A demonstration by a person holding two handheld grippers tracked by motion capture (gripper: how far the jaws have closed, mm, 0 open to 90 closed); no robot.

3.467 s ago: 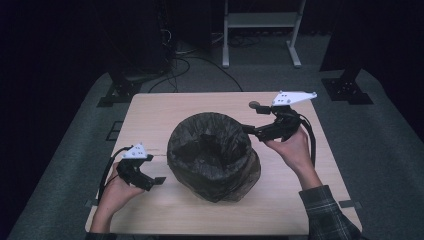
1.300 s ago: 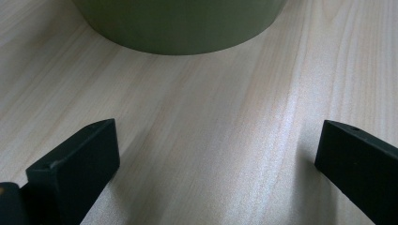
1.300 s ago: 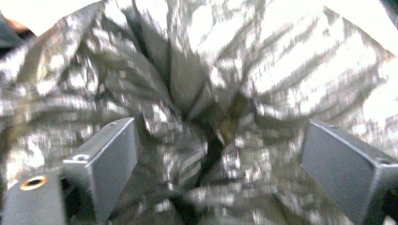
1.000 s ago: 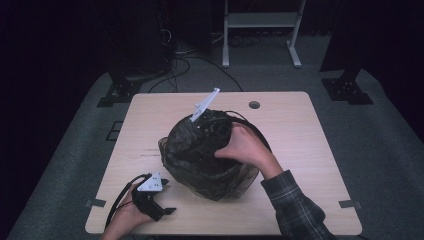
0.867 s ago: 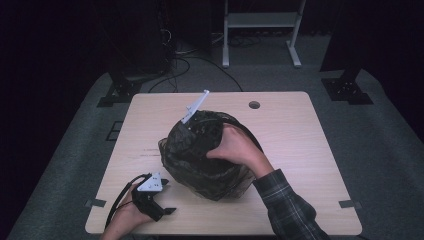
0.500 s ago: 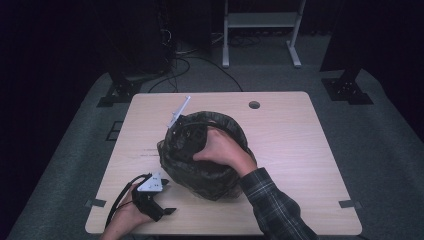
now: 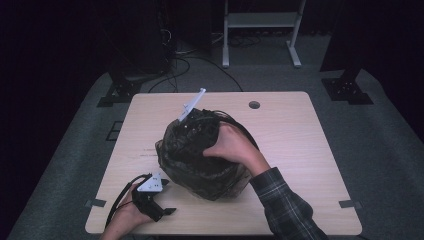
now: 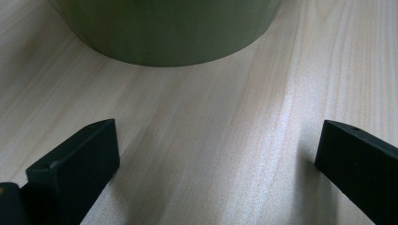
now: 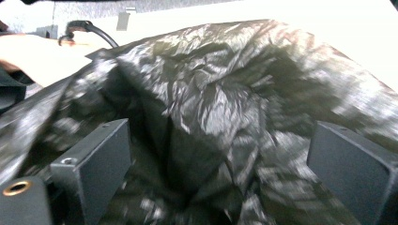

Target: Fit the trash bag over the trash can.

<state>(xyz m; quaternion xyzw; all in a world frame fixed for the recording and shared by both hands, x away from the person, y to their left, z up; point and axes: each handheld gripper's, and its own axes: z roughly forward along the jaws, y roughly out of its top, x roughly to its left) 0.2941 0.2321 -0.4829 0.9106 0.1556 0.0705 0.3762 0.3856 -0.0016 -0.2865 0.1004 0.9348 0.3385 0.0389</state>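
table [image 7: 300,150] carried all | bin [image 7: 200,172] with black bag [image 7: 192,150] sat near the middle, a bit toward the near edge | right gripper [image 7: 192,117] was nearer, over the bag's far rim, jaws wide, bag between them; before, it was lower left | left gripper [image 7: 159,209] waited at the near left corner, jaws wide, empty
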